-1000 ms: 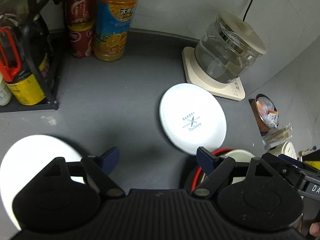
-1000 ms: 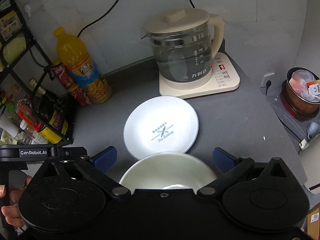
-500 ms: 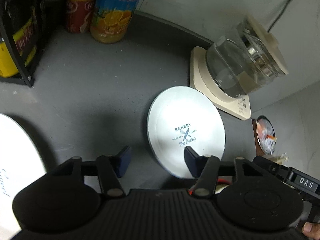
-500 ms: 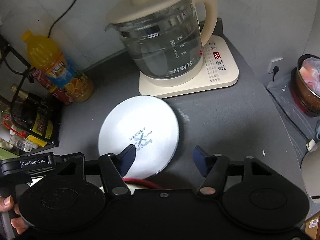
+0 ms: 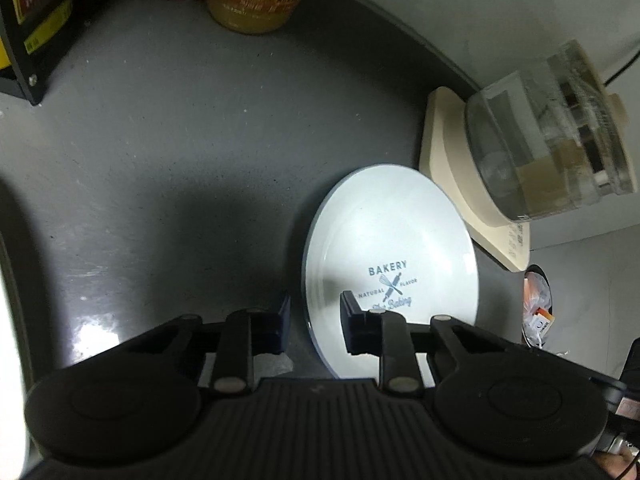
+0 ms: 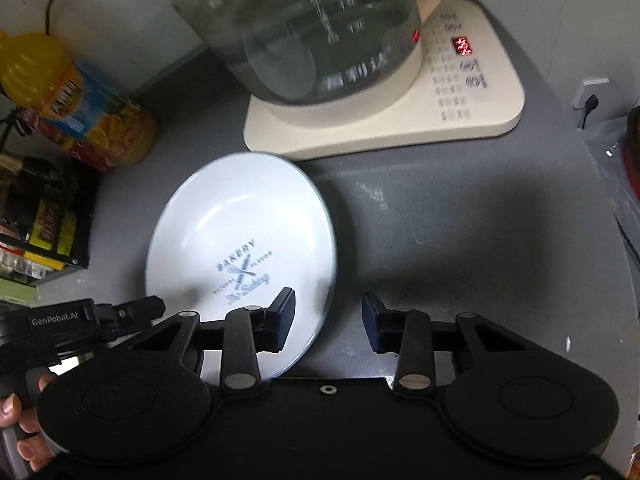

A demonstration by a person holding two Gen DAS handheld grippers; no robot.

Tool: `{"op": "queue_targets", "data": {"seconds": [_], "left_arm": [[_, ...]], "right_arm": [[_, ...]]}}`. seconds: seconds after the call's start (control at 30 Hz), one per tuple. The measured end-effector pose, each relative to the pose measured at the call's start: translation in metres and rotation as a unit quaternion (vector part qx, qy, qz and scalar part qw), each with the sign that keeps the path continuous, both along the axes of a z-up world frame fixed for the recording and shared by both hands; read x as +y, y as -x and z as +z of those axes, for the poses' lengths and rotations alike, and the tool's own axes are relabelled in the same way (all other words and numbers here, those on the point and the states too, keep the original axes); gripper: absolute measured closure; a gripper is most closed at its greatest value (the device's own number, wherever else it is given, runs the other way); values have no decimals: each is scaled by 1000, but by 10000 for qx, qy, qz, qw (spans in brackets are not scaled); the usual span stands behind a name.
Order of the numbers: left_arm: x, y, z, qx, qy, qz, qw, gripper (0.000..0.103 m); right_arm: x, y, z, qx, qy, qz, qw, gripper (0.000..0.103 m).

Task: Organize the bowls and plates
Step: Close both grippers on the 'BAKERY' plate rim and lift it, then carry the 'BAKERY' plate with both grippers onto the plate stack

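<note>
A white plate printed "BAKERY" (image 5: 392, 240) lies flat on the grey counter (image 5: 180, 140). My left gripper (image 5: 314, 328) hangs low over the plate's left rim, which runs between its closing jaws. No pad is seen pressing on the rim. In the right wrist view the same plate (image 6: 240, 232) has its right rim between the closing jaws of my right gripper (image 6: 328, 320), with a gap still on both sides. The left gripper's body (image 6: 80, 320) shows at the plate's other side, held by a hand (image 6: 16, 420). A second white plate (image 5: 8, 360) shows only as a sliver at the left edge.
A glass kettle (image 6: 320, 32) on a cream base (image 6: 460, 92) stands just behind the plate. An orange drink bottle (image 6: 92, 112), red cans and a black rack of bottles (image 6: 44, 220) line the back left. The counter's edge (image 6: 616, 216) drops off at the right.
Both grippers have come down close to the bakery plate and their jaws have narrowed around its opposite rims. The red-rimmed bowl and most of the second plate have left view.
</note>
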State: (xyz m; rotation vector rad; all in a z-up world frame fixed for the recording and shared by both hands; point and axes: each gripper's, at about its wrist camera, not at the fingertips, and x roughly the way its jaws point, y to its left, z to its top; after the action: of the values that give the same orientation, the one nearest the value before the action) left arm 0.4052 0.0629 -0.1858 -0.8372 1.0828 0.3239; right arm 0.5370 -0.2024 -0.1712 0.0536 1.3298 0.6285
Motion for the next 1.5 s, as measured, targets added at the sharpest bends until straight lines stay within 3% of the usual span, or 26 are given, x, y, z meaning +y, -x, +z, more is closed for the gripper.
{"op": "queue_targets", "data": {"seconds": [0.43, 0.6, 0.8, 0.97, 1.5], "left_arm": [[7, -13, -18, 150, 166, 43, 9997, 92], [7, -17, -17, 156, 119, -28, 9998, 92], [5, -18, -15, 201, 84, -103, 9997, 94], [5, -17, -4, 104, 34, -184, 9998, 94], [2, -11, 50, -449, -62, -590, 9972, 94]], "right_arm": [[9, -8, -15, 182, -195, 96, 9996, 79], [8, -12, -16, 233, -326, 7, 9992, 89], [10, -3, -7, 14, -270, 59, 9996, 89], [5, 2, 12, -147, -485, 11, 9987, 93], [-10, 34, 61, -604, -667, -296, 9955, 92]]}}
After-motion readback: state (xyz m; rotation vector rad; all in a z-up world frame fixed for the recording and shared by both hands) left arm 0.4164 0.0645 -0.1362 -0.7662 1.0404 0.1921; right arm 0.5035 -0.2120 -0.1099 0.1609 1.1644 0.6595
